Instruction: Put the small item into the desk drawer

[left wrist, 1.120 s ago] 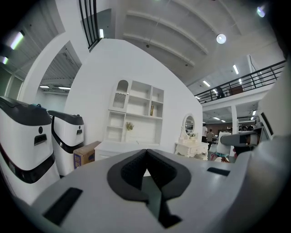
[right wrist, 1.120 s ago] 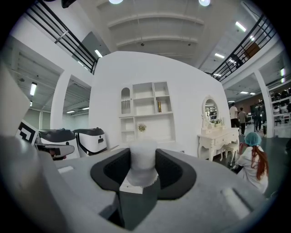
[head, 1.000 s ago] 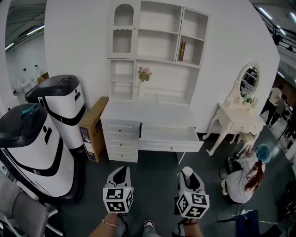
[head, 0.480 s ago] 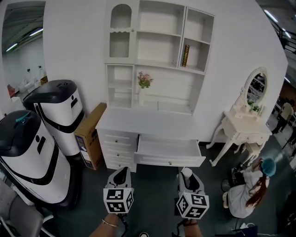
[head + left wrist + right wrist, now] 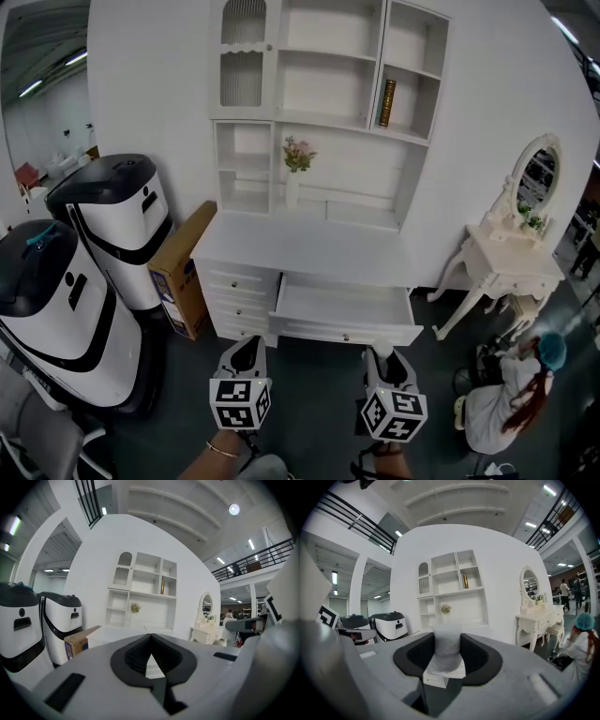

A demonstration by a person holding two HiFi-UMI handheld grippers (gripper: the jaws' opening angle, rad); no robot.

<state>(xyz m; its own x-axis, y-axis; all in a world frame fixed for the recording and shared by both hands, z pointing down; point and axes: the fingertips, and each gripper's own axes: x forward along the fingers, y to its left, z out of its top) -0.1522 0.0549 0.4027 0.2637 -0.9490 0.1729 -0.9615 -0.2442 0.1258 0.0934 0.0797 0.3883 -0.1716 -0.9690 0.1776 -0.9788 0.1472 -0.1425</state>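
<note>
Two claws are out in front of us, held low over the dark floor. Our left claw (image 5: 246, 347) has its jaws closed tip to tip, holding nothing. Our right claw (image 5: 379, 357) is clamped on the small item (image 5: 447, 649), a white, soft-looking roll that stands upright between the pads and rises above them.

Straight ahead of the right claw, and apart from it, the desk drawer (image 5: 349, 332) stands pulled out of the white desk (image 5: 305, 246). Beyond that, a vase of flowers (image 5: 297, 161) sits on the desk's shelving.

Ahead and to the left of the left claw, a cardboard box (image 5: 178, 272) leans against the desk's side. Two white-and-black machines (image 5: 111, 216) stand further left. To the right of the right claw, a person (image 5: 511, 398) in a blue cap sits low beside a white dressing table (image 5: 502, 255).
</note>
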